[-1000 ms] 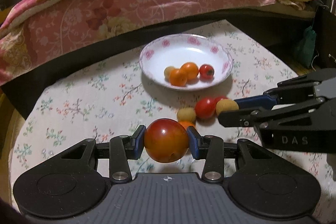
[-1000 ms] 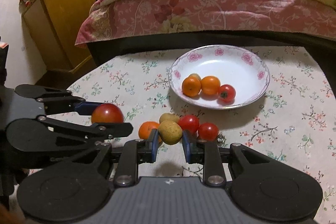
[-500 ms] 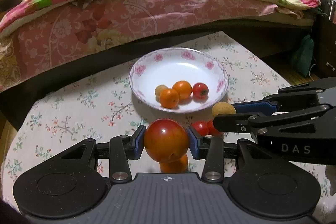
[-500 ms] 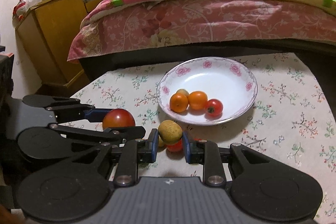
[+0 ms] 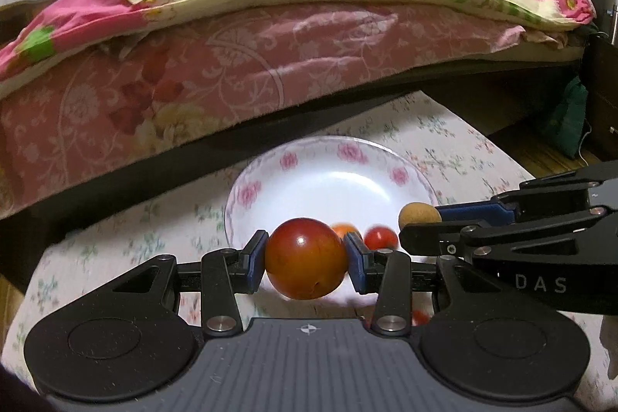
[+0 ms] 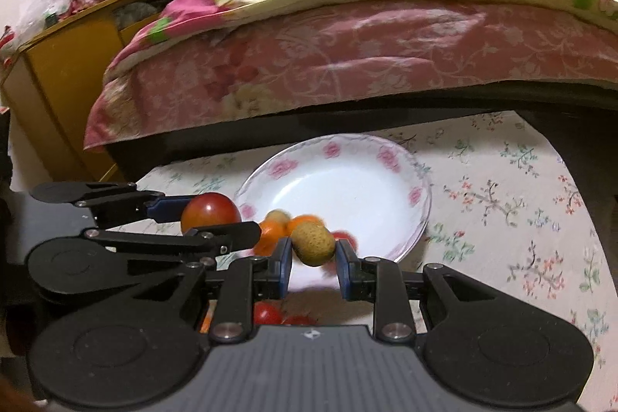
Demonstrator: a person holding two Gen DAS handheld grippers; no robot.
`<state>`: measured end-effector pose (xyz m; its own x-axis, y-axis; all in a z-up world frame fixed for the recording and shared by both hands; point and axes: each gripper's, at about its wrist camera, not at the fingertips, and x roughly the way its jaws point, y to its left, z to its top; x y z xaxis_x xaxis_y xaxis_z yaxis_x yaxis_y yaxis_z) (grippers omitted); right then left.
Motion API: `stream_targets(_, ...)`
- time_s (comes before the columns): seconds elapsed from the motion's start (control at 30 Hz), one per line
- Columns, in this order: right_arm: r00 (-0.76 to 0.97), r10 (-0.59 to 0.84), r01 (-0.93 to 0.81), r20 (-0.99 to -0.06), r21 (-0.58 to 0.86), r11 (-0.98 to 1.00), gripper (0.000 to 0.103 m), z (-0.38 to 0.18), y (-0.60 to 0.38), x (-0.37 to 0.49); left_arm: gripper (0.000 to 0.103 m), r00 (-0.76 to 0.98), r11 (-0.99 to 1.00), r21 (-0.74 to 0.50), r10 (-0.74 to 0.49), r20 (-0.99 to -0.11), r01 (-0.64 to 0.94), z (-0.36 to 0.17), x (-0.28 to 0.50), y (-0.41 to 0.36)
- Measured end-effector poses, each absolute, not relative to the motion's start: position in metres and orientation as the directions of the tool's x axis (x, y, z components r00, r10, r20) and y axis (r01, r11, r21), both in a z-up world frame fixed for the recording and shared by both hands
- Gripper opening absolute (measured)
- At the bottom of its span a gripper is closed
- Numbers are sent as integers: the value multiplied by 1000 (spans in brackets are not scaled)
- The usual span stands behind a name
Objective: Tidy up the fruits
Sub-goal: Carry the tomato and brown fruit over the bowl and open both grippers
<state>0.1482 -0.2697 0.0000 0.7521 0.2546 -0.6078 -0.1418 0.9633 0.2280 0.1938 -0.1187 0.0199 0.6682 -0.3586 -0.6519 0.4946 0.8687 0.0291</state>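
My left gripper (image 5: 307, 263) is shut on a large red-orange round fruit (image 5: 305, 263), held just in front of the near rim of a white plate with pink flowers (image 5: 332, 149). My right gripper (image 6: 312, 251) is shut on a small tan fruit (image 6: 313, 244), also at the plate's (image 6: 347, 145) near edge. In the plate lie small orange fruits (image 6: 305, 221) and a red one (image 5: 380, 237), partly hidden behind the held fruits. Each gripper shows in the other's view: the right gripper (image 5: 421, 219) at the right, the left gripper (image 6: 210, 217) at the left.
Loose red fruits (image 6: 266, 313) lie on the flowered tablecloth (image 6: 502, 203) below my right gripper. A bed with a pink sheet and quilt (image 5: 251, 37) rises right behind the table. A yellow wooden cabinet (image 6: 58, 72) stands at the far left.
Both grippers have moved forward with their fruits, from over the loose fruits on the cloth up to the plate's near rim. The plate now looks nearer and larger.
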Motion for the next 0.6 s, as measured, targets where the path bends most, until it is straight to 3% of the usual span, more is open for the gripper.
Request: stream_targets(0.6,739,270,-99,-618,296,950,25,-24,-288,211,50,645,885,14,-328,-690,465,-4,251,-133)
